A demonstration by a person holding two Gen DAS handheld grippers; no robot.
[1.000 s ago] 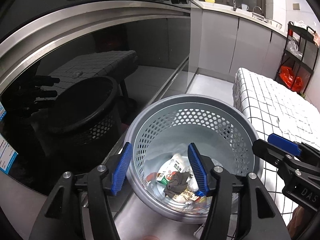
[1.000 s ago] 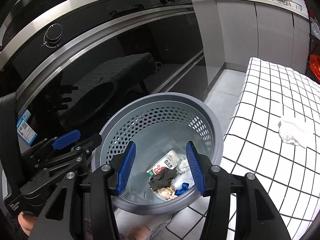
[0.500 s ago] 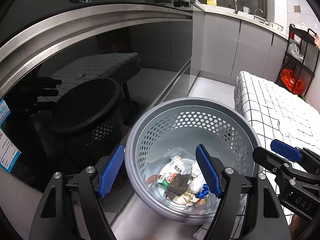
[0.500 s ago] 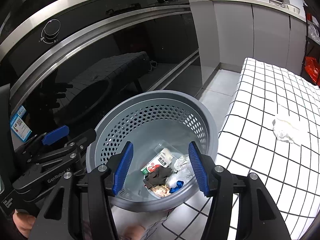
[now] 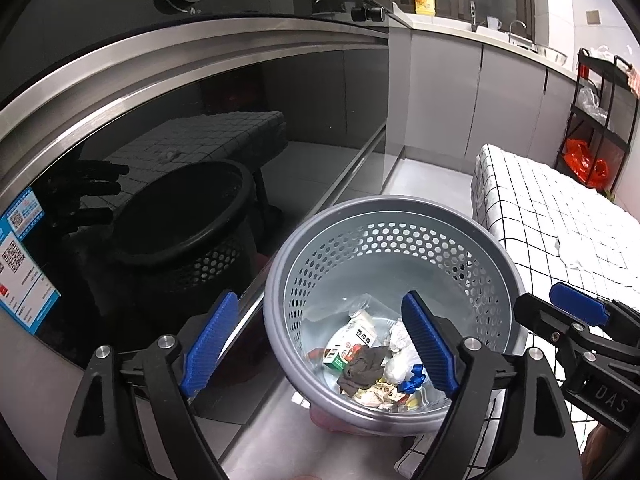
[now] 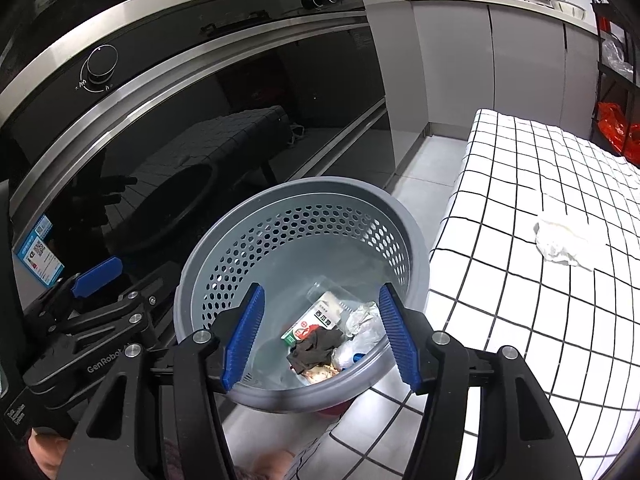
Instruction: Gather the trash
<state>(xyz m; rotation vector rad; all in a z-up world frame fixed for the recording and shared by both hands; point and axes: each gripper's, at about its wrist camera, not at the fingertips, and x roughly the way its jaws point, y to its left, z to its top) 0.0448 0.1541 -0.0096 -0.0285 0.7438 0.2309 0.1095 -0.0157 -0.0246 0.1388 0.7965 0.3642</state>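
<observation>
Step in hand: the drop into the grey bin (image 5: 394, 312) is finishing; both hand-held grippers are hovering over its mouth, and nothing is pinched in either.

Left hand-held gripper (image 5: 320, 344): its jaws are opening and standing widely spread; only the bin wall and the litter far below are showing between the blue pads (image 5: 208, 338), with no contact.

Right hand-held gripper (image 6: 322, 338): partly spread and holding nothing; the bin's near rim and its contents are appearing in the gap between its pads (image 6: 244, 336).

Bin contents: a small green-and-white carton (image 6: 310, 322), a dark crumpled scrap (image 6: 316, 344), pale wrappers and a blue piece (image 5: 412, 376) are lying together on the bin floor.

Remaining trash: a crumpled white tissue (image 6: 560, 242) is lying on the checked bench (image 6: 520, 200), at about 2 o'clock from the bin in the right wrist view, well apart from both grippers.

Bin location: standing on the floor between the dark oven front (image 6: 200, 140) at 10 o'clock and the bench edge at 3 o'clock.

Next move, judged: the right hand-held gripper is the nearer one; it should swing toward 2 o'clock, descend over the tissue with jaws spread, pinch it lightly and carry it back above the bin.

Caution, judged: the tissue is soft and flat, so the pads should close low against the bench cloth without snagging it.
</observation>
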